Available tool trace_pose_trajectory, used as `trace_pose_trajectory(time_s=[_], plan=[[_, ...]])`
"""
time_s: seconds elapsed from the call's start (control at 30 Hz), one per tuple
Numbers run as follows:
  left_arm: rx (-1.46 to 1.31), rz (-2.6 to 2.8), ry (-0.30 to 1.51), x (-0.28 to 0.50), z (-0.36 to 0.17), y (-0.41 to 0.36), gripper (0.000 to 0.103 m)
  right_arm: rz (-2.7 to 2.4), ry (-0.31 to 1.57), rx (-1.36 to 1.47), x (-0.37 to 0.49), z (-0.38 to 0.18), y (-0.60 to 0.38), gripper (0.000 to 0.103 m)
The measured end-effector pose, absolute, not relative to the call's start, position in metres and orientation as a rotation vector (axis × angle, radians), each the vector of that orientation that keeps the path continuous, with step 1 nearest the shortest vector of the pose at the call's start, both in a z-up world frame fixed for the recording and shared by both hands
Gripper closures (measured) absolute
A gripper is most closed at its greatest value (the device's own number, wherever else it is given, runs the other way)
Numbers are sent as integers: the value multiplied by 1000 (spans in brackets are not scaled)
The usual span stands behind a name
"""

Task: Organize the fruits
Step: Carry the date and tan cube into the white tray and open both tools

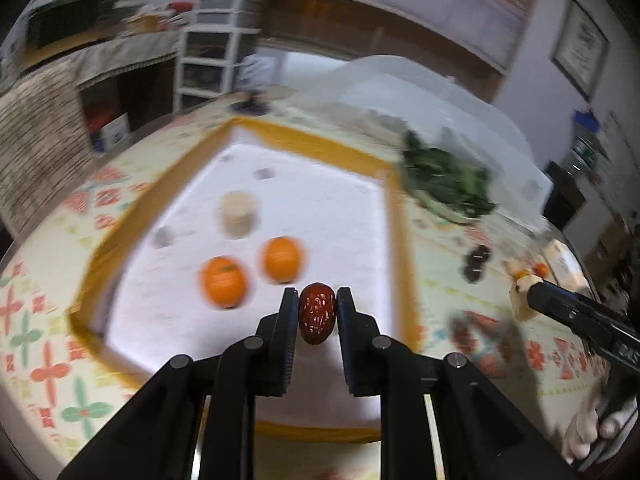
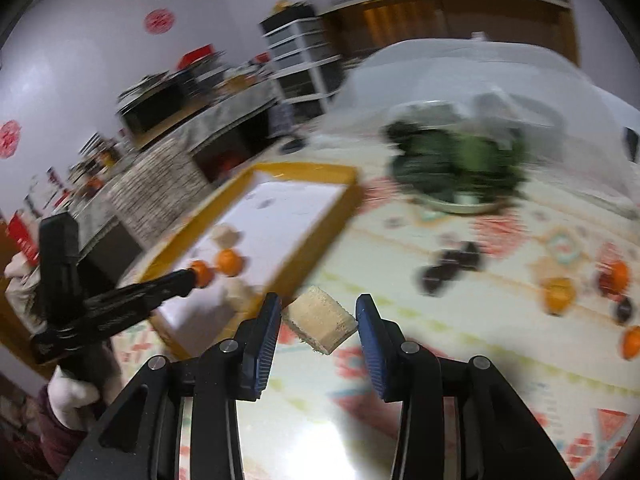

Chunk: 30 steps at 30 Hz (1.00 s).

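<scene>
My left gripper [image 1: 317, 312] is shut on a wrinkled red date [image 1: 317, 314] and holds it over the near part of the yellow-rimmed white tray [image 1: 394, 240]. Two oranges [image 1: 224, 281] [image 1: 282, 254] and a pale sugarcane piece [image 1: 239, 213] lie in the tray. My right gripper [image 2: 318, 320] is shut on a pale sugarcane chunk [image 2: 322, 320], held above the patterned tablecloth just right of the tray [image 2: 320, 240]. The left gripper also shows in the right wrist view [image 2: 192, 276] over the tray. The right gripper shows in the left wrist view [image 1: 520, 292].
Dark dates [image 2: 450, 266] lie on the tablecloth right of the tray, also in the left wrist view [image 1: 476, 262]. Several oranges [image 2: 560, 294] and a dark fruit [image 2: 624, 308] sit at the far right. A plate of greens [image 2: 460, 168] stands behind, by a white mesh cover [image 1: 400, 84].
</scene>
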<state>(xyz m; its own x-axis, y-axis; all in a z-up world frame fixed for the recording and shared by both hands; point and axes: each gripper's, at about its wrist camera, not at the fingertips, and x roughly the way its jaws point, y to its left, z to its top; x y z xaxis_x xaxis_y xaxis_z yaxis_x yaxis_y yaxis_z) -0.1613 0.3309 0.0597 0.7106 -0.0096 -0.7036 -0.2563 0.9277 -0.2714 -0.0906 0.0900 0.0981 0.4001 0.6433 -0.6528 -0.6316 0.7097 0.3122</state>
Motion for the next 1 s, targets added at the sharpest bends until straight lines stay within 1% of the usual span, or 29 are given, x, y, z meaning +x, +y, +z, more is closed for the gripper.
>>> trace_pose_trajectory(time_s=[0.27, 0.3, 0.33, 0.37, 0.4, 0.43, 0.5, 0.57, 0.63, 0.67, 0.73, 0.87, 1.0], plan=[[-467, 200, 767, -179, 50, 384, 84, 908, 879, -38, -106, 81, 183, 61], [-478, 197, 763, -180, 51, 388, 82, 907, 883, -53, -107, 77, 191, 61], [-493, 194, 758, -182, 51, 391, 74, 907, 888, -59, -108, 76, 194, 61], [-506, 193, 752, -184, 52, 394, 68, 913, 899, -67, -110, 71, 201, 61], [-526, 194, 742, -186, 53, 398, 57, 918, 908, -72, -111, 68, 205, 61], [-545, 196, 728, -189, 54, 401, 53, 919, 912, -77, -111, 66, 207, 61], [-563, 203, 710, -193, 58, 405, 51, 919, 917, -95, -114, 62, 214, 61], [-587, 209, 694, -197, 61, 409, 43, 911, 915, -108, -117, 58, 220, 60], [-595, 211, 674, -201, 66, 410, 33, 903, 907, -113, -118, 58, 221, 60], [-590, 217, 667, -202, 68, 410, 32, 902, 898, -110, -119, 58, 221, 59], [-569, 236, 657, -204, 74, 407, 28, 898, 887, -95, -121, 61, 217, 52], [-544, 234, 639, -206, 84, 398, 27, 882, 856, -59, -120, 72, 200, 52], [-503, 217, 641, -204, 96, 377, 18, 840, 830, -11, -116, 81, 168, 50]])
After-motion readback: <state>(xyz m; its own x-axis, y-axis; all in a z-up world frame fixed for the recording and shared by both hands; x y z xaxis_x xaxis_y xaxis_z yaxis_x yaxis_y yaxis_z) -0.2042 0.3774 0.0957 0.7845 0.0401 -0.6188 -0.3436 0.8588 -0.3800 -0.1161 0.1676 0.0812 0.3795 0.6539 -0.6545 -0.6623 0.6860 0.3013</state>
